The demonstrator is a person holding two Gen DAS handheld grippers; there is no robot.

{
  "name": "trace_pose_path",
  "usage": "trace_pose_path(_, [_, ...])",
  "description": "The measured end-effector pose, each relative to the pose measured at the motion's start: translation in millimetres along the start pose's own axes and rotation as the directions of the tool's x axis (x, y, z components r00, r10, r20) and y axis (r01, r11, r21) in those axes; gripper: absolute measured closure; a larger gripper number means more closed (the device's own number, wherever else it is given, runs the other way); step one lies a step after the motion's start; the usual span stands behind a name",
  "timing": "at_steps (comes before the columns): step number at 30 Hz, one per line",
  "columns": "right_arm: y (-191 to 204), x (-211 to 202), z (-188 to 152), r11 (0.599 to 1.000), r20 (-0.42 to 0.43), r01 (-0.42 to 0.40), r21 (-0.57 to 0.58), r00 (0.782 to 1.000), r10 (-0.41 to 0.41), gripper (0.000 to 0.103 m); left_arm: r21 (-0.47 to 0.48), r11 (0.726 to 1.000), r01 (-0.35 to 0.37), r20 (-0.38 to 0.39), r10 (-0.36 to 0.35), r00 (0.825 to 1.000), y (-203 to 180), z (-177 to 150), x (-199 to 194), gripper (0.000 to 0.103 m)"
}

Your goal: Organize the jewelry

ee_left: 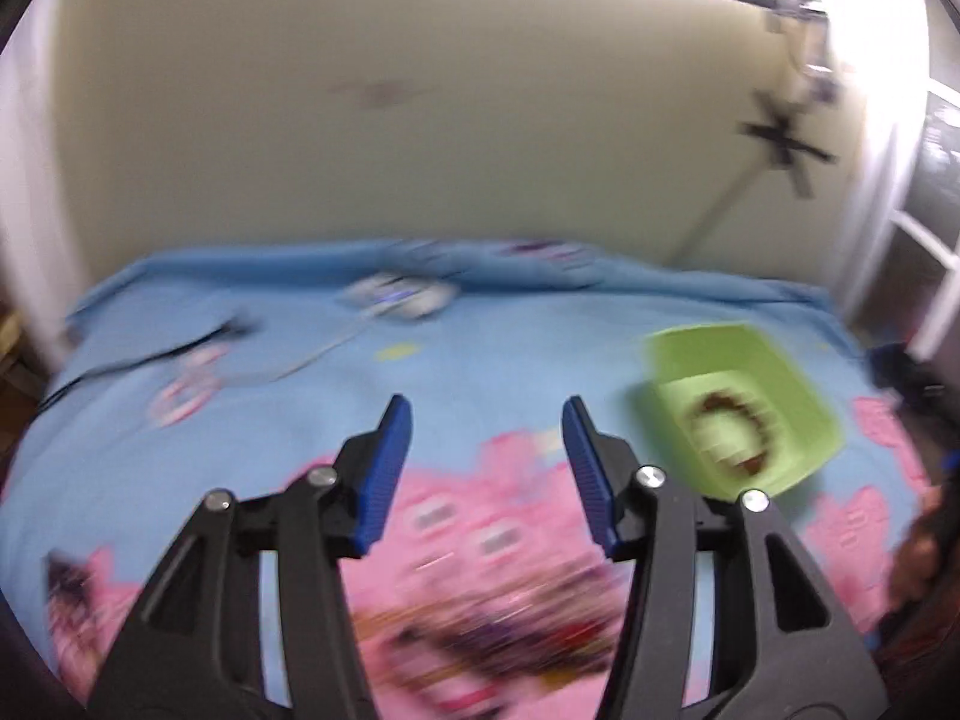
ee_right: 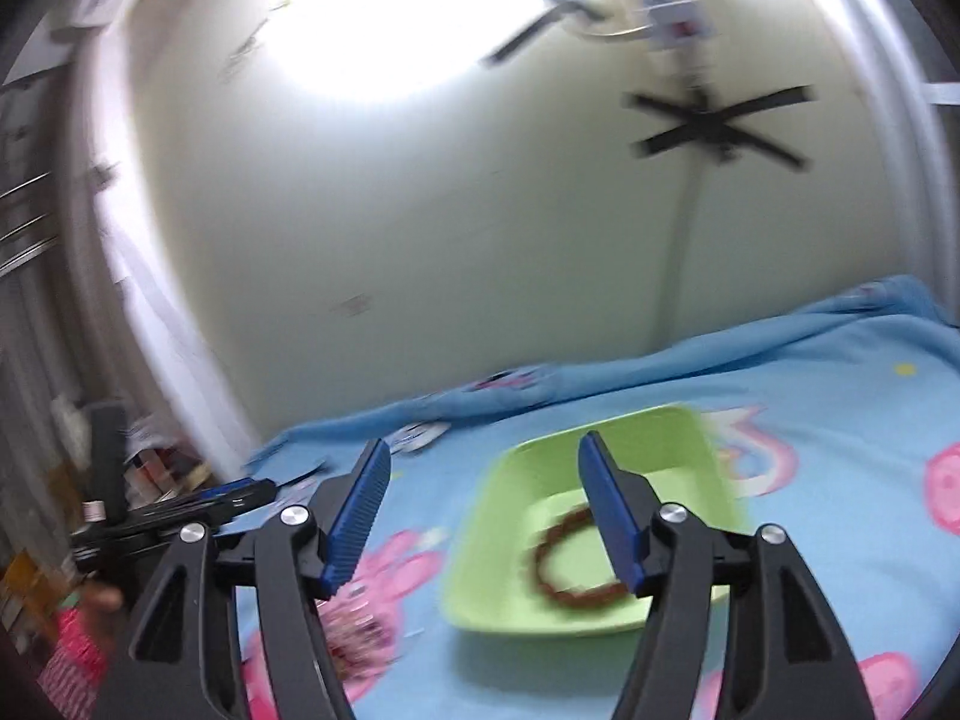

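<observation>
Green tray [ee_right: 690, 438]: sitting lower centre in the right wrist view, holding a brown beaded bracelet [ee_right: 561, 591].
Bracelet handling: likely light, floppy, beads slippery; pinching across one strand seems best.
Left gripper [ee_left: 486, 468]: jaws standing apart, gripping nothing.
Right gripper [ee_right: 483, 510]: jaws apart, empty, hovering over the tray.

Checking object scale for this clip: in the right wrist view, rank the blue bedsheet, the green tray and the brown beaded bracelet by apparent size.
1. Blue bedsheet, largest by far.
2. Green tray.
3. Brown beaded bracelet, lying inside the tray, partly hidden by a jaw.
</observation>
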State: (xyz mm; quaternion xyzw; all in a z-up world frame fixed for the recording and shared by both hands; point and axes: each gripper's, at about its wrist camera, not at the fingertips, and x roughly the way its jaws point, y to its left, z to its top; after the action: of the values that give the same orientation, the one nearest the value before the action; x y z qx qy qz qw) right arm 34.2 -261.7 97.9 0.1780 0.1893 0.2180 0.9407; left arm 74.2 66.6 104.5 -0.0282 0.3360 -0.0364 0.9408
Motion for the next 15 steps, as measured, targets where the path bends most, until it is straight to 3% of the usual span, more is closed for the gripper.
trace_pose_path(4, [38, 37, -31, 0.992, -0.197, -0.116, -0.059, 0.975, 0.102, 0.058, -0.089, 0.994, -0.057, -0.091, 0.049, 0.995, 57, -49, -8, 0.053])
trace_pose_path(8, [84, 69, -73, 0.968, -0.387, -0.179, -0.174, 0.917, 0.1, 0.084, -0.102, 0.994, -0.034, -0.121, 0.021, 0.992, 76, -84, -16, 0.053])
trace_pose_path(11, [112, 82, -94, 0.939, -0.463, -0.216, -0.268, 0.883, 0.071, 0.094, -0.109, 0.994, 0.012, -0.127, -0.026, 0.992, 75, -98, -18, 0.053])
trace_pose_path(15, [138, 96, -112, 0.905, -0.507, -0.235, -0.353, 0.862, 0.026, 0.099, -0.109, 0.99, 0.092, -0.146, -0.107, 0.983, 71, -111, -16, 0.053])
